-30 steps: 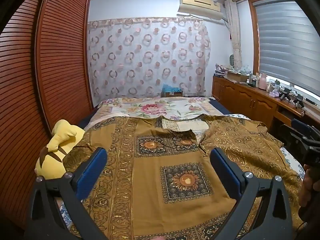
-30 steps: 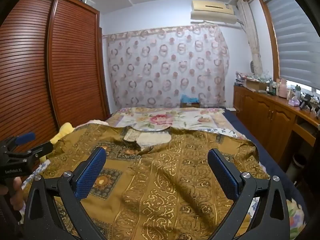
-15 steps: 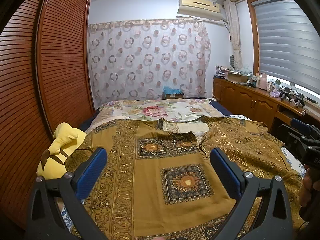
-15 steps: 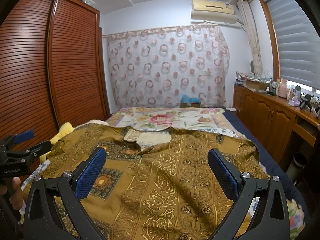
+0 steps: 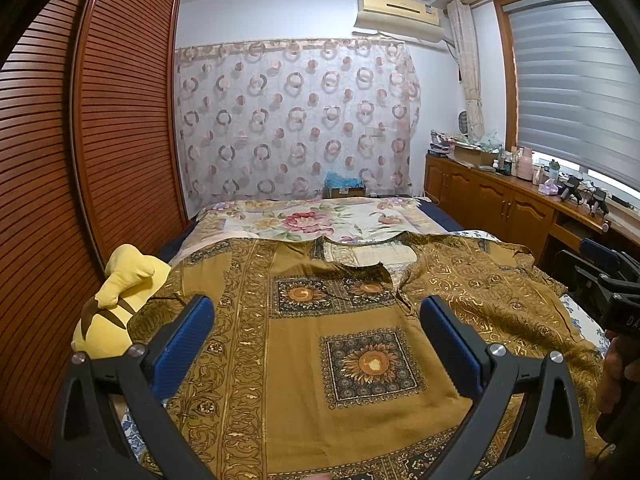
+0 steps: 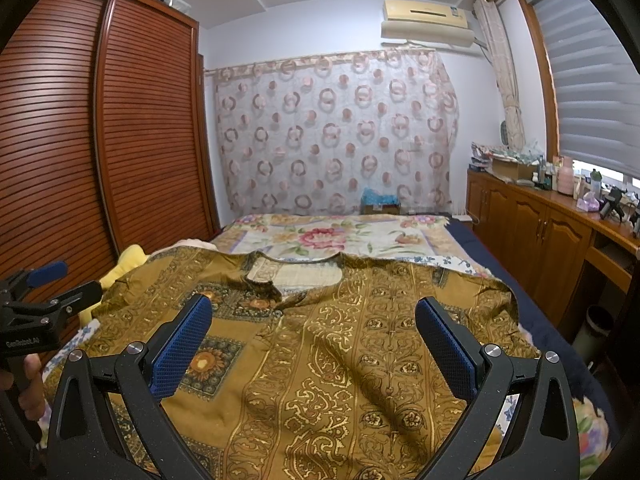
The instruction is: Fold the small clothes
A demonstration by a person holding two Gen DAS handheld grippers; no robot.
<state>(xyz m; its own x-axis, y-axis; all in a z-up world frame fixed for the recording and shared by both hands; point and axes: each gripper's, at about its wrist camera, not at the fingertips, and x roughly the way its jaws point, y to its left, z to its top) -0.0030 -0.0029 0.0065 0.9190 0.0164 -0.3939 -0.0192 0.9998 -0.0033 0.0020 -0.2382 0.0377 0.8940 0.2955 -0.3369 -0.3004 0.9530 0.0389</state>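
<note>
- A brown-gold patterned shirt (image 5: 320,360) was seen spread flat on the bed (image 5: 320,218), neckline toward the far end, front opening partly parted.
- The shirt's one half carried sunflower squares, the other half gold scroll stripes; the striped side was rumpled in the right wrist view (image 6: 340,360).
- The left claw (image 5: 316,332) was held wide, both blue pads apart, nothing gripped, above the sunflower-print half.
- The right claw (image 6: 314,336) was also held wide and empty, above the scroll-striped half.
- Whether either claw touched the cloth could not be told.
- The right claw was glimpsed at the right edge of the left wrist view (image 5: 608,276), gripped by a hand (image 5: 616,376).
- The left claw was seen at the left edge of the right wrist view (image 6: 44,296), with fingers (image 6: 30,380) around its handle.
- A yellow plush toy (image 5: 120,304) was lying at the bed's left side, just beside the shirt's sleeve, against the louvered wardrobe (image 5: 80,160).
- A floral bedspread (image 5: 304,220) was visible beyond the collar.
- A circle-print curtain (image 5: 296,120) was hung on the far wall, an air conditioner (image 5: 400,10) above it.
- A cluttered wooden cabinet worktop (image 5: 520,180) ran under the window blind (image 5: 572,88).
</note>
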